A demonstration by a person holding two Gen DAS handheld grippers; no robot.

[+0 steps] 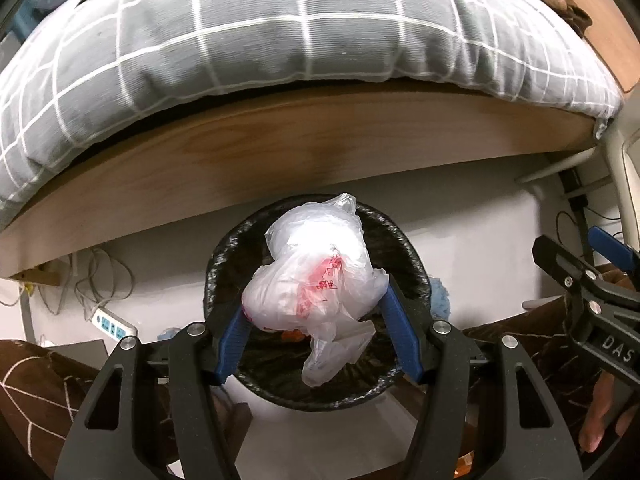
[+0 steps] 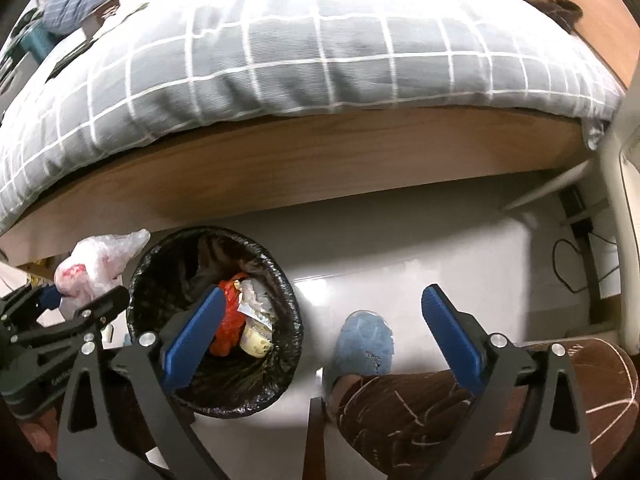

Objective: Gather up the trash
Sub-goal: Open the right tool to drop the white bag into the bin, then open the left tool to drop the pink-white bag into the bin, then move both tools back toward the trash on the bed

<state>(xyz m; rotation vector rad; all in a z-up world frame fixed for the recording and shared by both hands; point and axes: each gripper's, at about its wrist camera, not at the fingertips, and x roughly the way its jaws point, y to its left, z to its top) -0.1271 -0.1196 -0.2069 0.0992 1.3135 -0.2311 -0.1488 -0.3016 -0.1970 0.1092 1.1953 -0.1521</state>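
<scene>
The left gripper (image 1: 314, 320) is clamped on a crumpled white bag (image 1: 316, 276) with red print. Its blue pads (image 1: 234, 340) press into the bag at 9 and 3 o'clock, and a loose tail of plastic hangs below the grip toward 6. In the left view the bag hangs directly over the mouth of the bin (image 1: 412, 256), a round can lined in black. In the right view the same bag (image 2: 92, 264) sits at the bin's 10 o'clock, at or just outside the rim (image 2: 288, 292); how well it is centred I cannot tell for sure.

The right gripper (image 2: 324, 334) is spread wide and holds nothing. Between its fingers lie bare floor and a blue slipper (image 2: 366, 342) at 6 o'clock. The bin lies at 9 o'clock from it, already holding an orange wrapper (image 2: 228, 320) and a pale cup (image 2: 256, 340).

Beyond the bin, at 12 o'clock, runs a wooden bed frame (image 1: 320, 140) under a grey checked duvet (image 1: 280, 32). A power strip (image 1: 114, 324) with cables lies at 9 o'clock on the floor.

The step in hand looks like the drop: trash carried to the bin, not yet released. The next move calls for confirming that the bag is over the opening, lowering it a little, then spreading the left fingers. The hanging tail may snag on a pad, so a small shake could be needed.
</scene>
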